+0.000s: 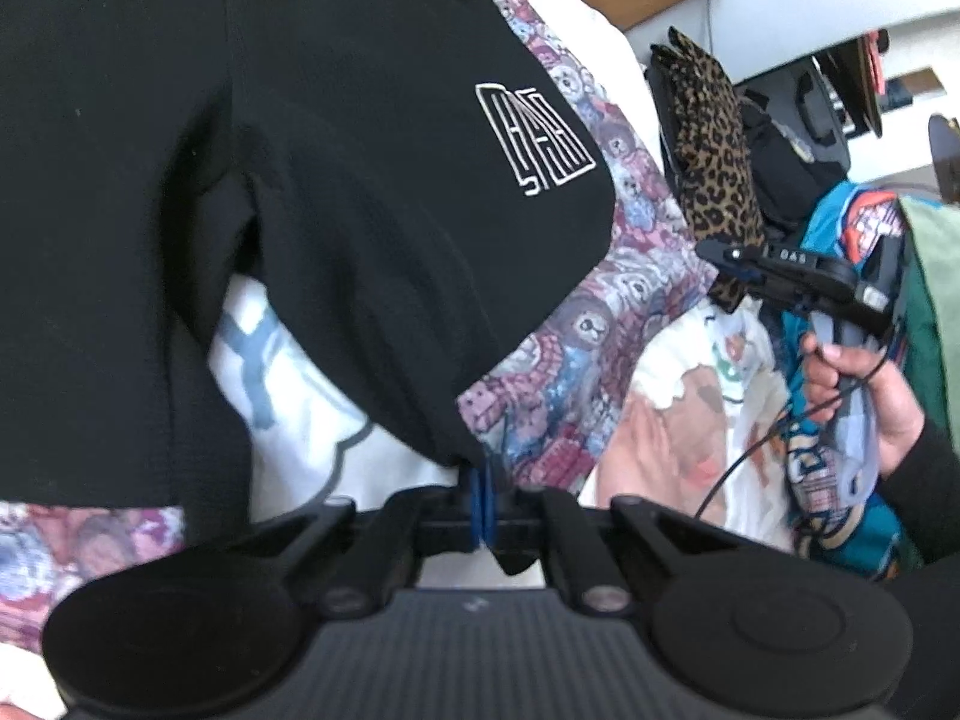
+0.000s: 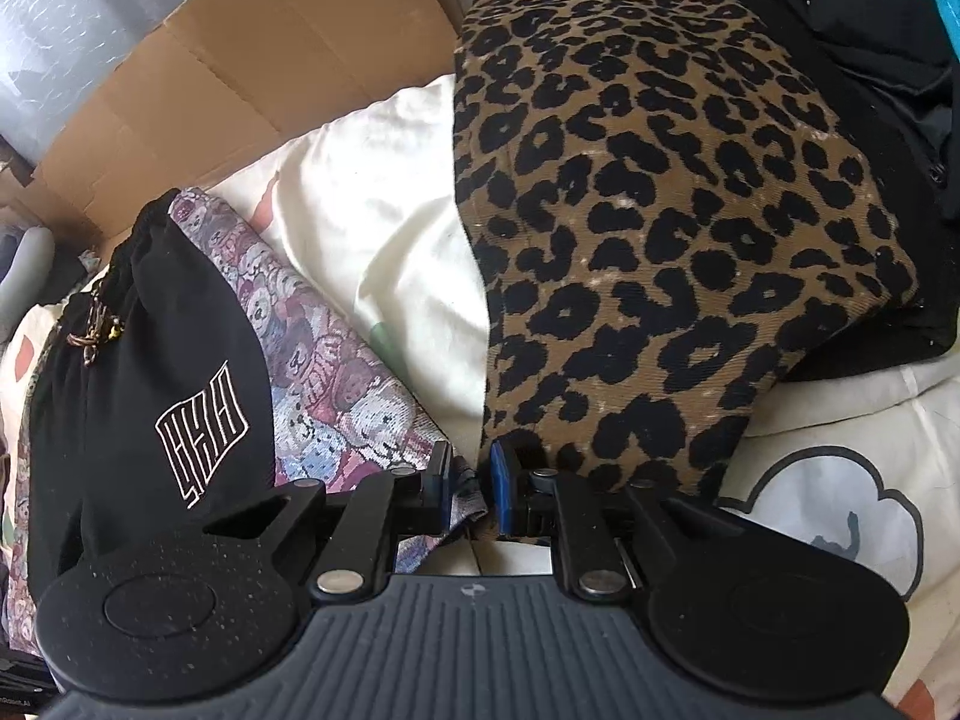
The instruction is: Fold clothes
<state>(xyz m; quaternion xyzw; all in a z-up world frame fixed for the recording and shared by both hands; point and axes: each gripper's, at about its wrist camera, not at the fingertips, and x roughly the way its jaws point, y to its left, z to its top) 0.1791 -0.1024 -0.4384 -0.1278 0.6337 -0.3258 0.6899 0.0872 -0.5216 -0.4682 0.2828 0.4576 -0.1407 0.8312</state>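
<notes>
The left gripper (image 1: 483, 501) has its blue pads pressed together on the lower edge of the black garment (image 1: 300, 180), which spreads up and away from the fingers, its white outlined logo (image 1: 531, 141) beyond them to the right. The right gripper (image 2: 474, 489) stands narrowly parted, a corner of the teddy-bear print cloth (image 2: 336, 372) lying between its pads; whether they pinch it I cannot tell. Just past its right finger lies the leopard-print garment (image 2: 660, 240), on the white bedding (image 2: 384, 228).

Soft daylight, fisheye-bent, perhaps slightly blurred.
</notes>
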